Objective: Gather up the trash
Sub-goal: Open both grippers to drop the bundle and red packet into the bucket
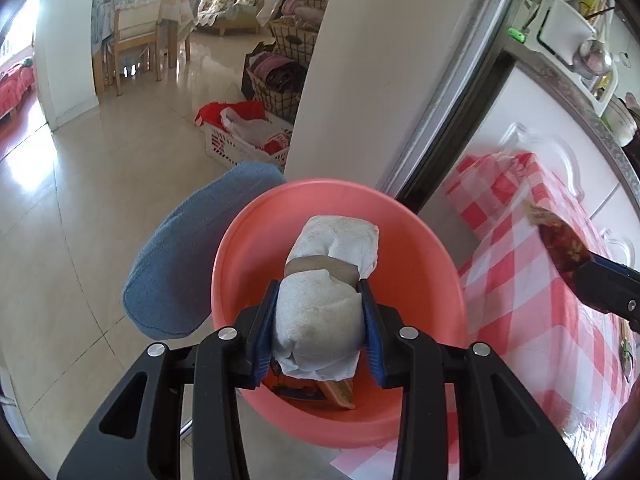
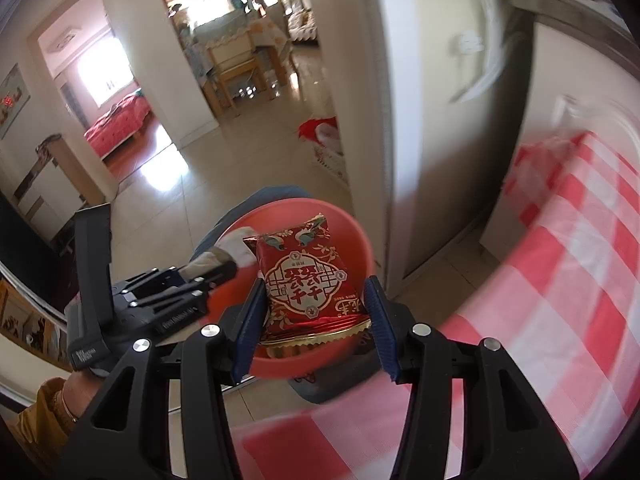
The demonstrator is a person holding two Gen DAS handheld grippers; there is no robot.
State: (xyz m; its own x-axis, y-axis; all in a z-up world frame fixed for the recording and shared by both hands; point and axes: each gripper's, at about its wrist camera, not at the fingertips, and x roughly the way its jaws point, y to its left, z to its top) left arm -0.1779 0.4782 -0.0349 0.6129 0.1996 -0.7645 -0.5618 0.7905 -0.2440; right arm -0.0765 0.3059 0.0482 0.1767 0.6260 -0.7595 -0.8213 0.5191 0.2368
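Note:
A salmon-pink basin (image 1: 420, 240) rests on a blue cushioned seat (image 1: 180, 264) beside the table. My left gripper (image 1: 318, 286) is shut on a wad of white paper (image 1: 320, 312) with a brown cardboard band, held over the basin. An orange wrapper (image 1: 320, 392) lies at the basin's bottom. In the right wrist view my right gripper (image 2: 316, 280) is shut on a red snack packet (image 2: 308, 280) above the basin (image 2: 360, 232). The left gripper (image 2: 232, 268) with the white paper (image 2: 236, 248) shows at its left. The right gripper (image 1: 576, 268) and its packet (image 1: 560, 248) enter the left wrist view from the right.
A table with a red-and-white checked cloth (image 1: 520, 280) stands to the right of the basin. Behind it are a white cabinet door (image 1: 516, 100) and a wall corner (image 1: 352, 80). A white laundry basket (image 1: 248, 140) sits on the tiled floor (image 1: 100, 200).

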